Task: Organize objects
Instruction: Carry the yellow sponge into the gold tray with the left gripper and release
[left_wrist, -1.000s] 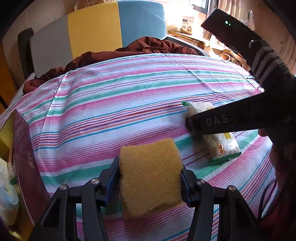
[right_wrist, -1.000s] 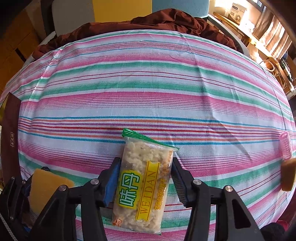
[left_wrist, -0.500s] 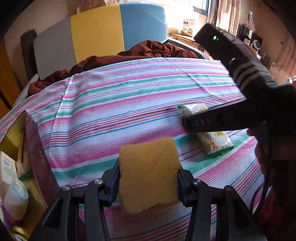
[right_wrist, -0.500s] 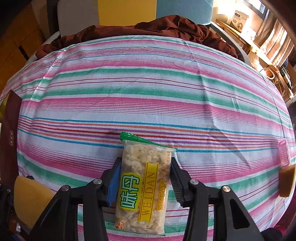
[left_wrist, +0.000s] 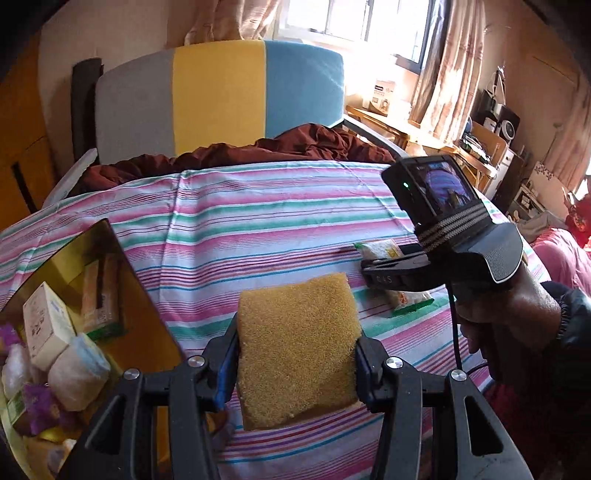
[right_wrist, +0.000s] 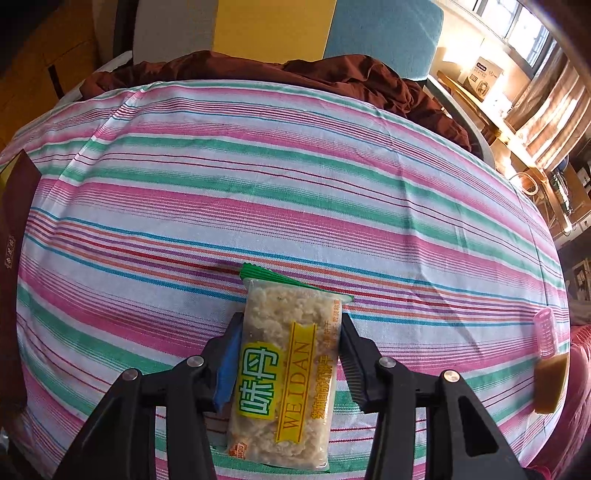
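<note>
Yellow foam fills the near view: the sponge (left_wrist: 298, 349) is pinched by its two side edges in the left gripper (left_wrist: 295, 356), jaws closed to the sponge's width and biting in slightly, held up off the striped sheet (left_wrist: 258, 236). Foam gives under pressure, so it could squirm or pivot out during a quick swing toward the open box (left_wrist: 110, 295) at 9 o'clock. That box already holds a carton, rolls and packets, so the sponge may land on top and tip out over the wall.

In the right view, the right gripper (right_wrist: 291, 350) has its jaws set about the snack packet (right_wrist: 286, 373), one on each long side, touching or nearly touching the film; whether they are truly squeezing it I cannot tell, nor whether the packet has left the sheet. Slick film and crumbly contents are the hazard: a light grip lets it slide out lengthwise, a hard one crushes the contents.

Farther off at 3 o'clock, a pink roller (right_wrist: 546, 332) and a tan block (right_wrist: 550, 384) sit at the bed's edge, where a tug on the sheet could send them over.
</note>
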